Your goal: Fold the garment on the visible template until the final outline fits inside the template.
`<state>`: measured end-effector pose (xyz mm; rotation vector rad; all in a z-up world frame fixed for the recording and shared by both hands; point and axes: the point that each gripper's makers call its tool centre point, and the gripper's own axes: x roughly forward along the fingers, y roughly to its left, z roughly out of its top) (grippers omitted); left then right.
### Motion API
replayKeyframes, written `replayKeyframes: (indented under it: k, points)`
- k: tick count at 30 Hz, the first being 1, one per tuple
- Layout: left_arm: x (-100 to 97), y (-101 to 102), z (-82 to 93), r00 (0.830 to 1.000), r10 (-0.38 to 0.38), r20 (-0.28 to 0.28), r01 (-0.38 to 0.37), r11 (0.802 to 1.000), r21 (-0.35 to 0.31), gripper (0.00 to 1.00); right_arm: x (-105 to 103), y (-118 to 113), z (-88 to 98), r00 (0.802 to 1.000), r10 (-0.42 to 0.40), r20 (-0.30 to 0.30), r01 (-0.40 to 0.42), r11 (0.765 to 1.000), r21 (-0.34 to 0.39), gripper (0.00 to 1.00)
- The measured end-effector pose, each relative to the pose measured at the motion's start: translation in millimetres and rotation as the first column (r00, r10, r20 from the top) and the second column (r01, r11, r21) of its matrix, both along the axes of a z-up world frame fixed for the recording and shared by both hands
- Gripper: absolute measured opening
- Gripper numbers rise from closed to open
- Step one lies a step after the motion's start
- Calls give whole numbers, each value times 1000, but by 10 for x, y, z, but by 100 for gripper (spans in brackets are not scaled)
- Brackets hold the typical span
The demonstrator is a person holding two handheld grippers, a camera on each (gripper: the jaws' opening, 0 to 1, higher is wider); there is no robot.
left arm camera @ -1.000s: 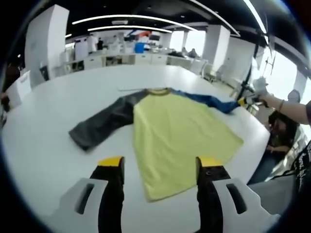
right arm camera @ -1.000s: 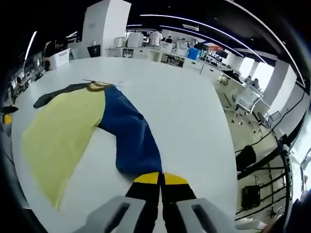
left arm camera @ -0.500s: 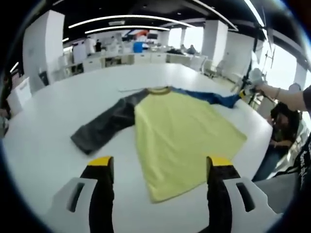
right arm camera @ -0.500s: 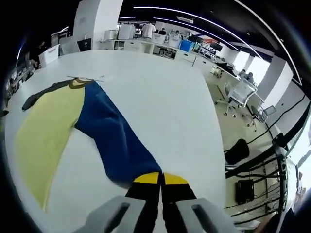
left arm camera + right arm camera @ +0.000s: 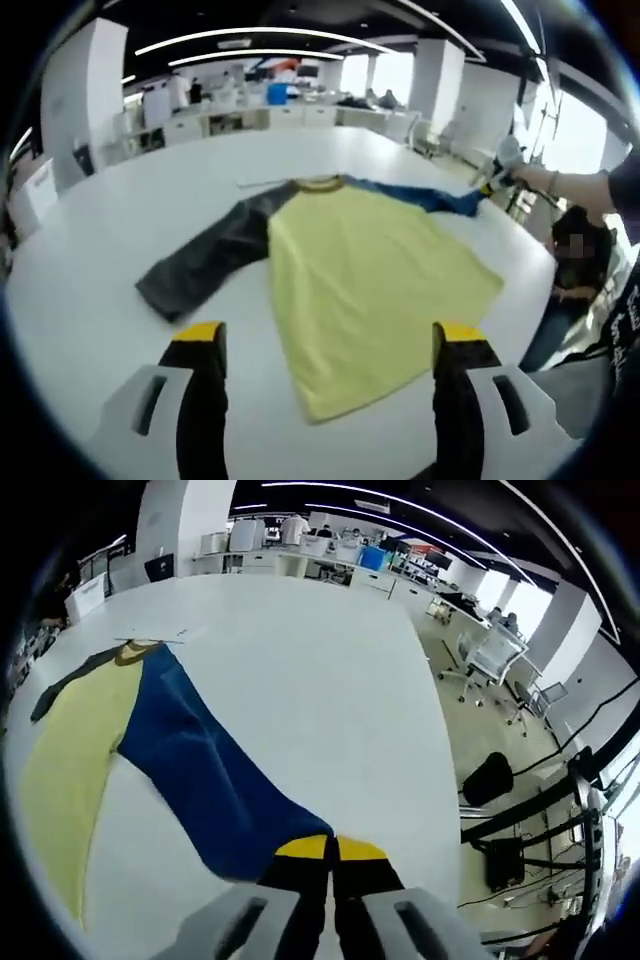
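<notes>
No folds are in yet, by the look of it: the garment (image 5: 375, 270) lies spread flat on the white table (image 5: 90, 310), yellow body open, collar pointing to the far side of the table. The grey sleeve (image 5: 205, 262) stretches out flat to one side of the yellow body. The blue sleeve (image 5: 215, 780) runs out the other way, and the right gripper (image 5: 330, 848) has its cuff end, jaws pressed together on the fabric at the table's edge. In the left gripper view that same gripper (image 5: 492, 180) shows beyond the yellow body, in a person's hand.

The left gripper (image 5: 325, 335) hovers near the garment's hem, jaws spread wide, nothing between them.

I can't make out a template outline on the table, apart from a thin pale strip by the collar. My read: this is the very first step, with both sleeves and the body still to fold.

No containers on the table.
</notes>
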<state>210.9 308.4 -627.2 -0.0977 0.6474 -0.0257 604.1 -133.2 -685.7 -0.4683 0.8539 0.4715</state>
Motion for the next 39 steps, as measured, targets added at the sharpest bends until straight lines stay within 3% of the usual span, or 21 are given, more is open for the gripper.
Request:
replayKeyframes:
  k: [17,34,39]
  points:
    - [53,-63,-56,998,-47,-41,48,999,16,90,430,-225,-166,1000,-27,-7,27,996,-83,0]
    - [35,-36,-113,997,-42,-68,44,999,25,90,607,-319,-346,997,-72,-38,67,993,-100,0]
    - [11,5,-140,997,-30,-77,33,999,32,90,511,-305,-352,996,-74,-45,68,992,-105,0]
